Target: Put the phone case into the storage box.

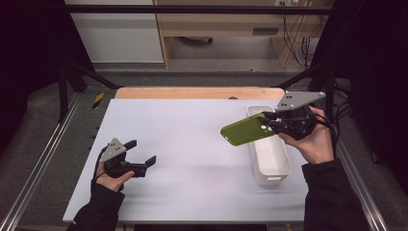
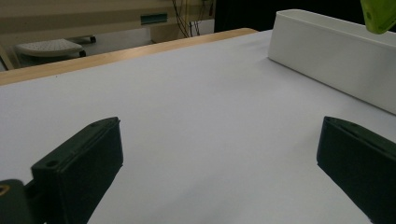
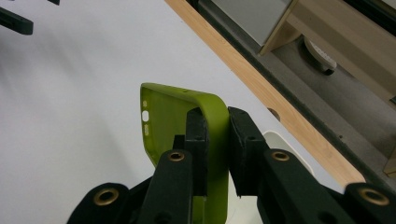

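Note:
A green phone case (image 1: 245,130) hangs in the air beside the left wall of a long white bin (image 1: 270,159) at the table's right. My right gripper (image 1: 266,120) is shut on one end of it. In the right gripper view the case (image 3: 212,130) is pinched by its side wall between the two black jaws, my right gripper (image 3: 215,140) shut on it. My left gripper (image 1: 142,152) rests low over the white table (image 1: 192,139) at the left, open, with nothing between its jaws. In the left gripper view my left gripper (image 2: 219,158) is spread wide over bare table, the bin (image 2: 336,56) ahead.
A wooden strip (image 1: 199,93) runs along the table's far edge. Metal rails (image 1: 43,159) flank both sides. Furniture and cables (image 1: 293,33) stand on the floor beyond. The bin looks empty inside.

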A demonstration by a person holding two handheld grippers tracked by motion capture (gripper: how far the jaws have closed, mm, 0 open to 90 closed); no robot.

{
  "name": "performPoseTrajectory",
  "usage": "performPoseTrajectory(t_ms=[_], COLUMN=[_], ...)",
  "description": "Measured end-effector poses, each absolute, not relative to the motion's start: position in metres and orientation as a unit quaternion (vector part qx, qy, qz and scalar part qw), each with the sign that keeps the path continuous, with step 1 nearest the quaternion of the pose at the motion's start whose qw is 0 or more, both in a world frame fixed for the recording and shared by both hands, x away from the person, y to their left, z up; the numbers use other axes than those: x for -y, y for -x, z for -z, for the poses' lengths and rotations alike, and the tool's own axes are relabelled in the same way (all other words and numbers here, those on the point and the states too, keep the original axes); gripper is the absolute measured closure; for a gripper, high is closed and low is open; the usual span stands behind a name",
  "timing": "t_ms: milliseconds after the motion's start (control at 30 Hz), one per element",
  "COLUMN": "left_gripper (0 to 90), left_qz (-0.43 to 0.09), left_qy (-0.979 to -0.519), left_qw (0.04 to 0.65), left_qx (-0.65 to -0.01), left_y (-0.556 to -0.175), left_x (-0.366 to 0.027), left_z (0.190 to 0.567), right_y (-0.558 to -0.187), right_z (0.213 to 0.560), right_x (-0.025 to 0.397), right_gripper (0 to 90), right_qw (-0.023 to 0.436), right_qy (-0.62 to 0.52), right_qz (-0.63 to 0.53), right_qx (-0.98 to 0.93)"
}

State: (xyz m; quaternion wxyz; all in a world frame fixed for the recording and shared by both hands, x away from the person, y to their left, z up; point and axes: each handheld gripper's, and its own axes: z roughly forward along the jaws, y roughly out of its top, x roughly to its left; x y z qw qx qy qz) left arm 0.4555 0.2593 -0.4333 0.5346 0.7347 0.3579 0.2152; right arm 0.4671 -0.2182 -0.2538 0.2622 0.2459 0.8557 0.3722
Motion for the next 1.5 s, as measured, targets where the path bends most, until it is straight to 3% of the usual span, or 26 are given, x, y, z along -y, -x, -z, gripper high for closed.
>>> performPoseTrajectory(t_ms=[1500], left_gripper=[0.0], left_qz=[-0.221], left_qy=[-0.742], left_qw=[0.523], left_qx=[-0.357], left_y=[-0.460], left_x=[-0.272], left_z=[0.441], right_y=[-0.491], right_z=[0.230], right_x=[0.240], right_gripper=[79.5], right_qw=[0.331], right_qy=[-0.263], right_qz=[-0.297], right_qx=[-0.856])
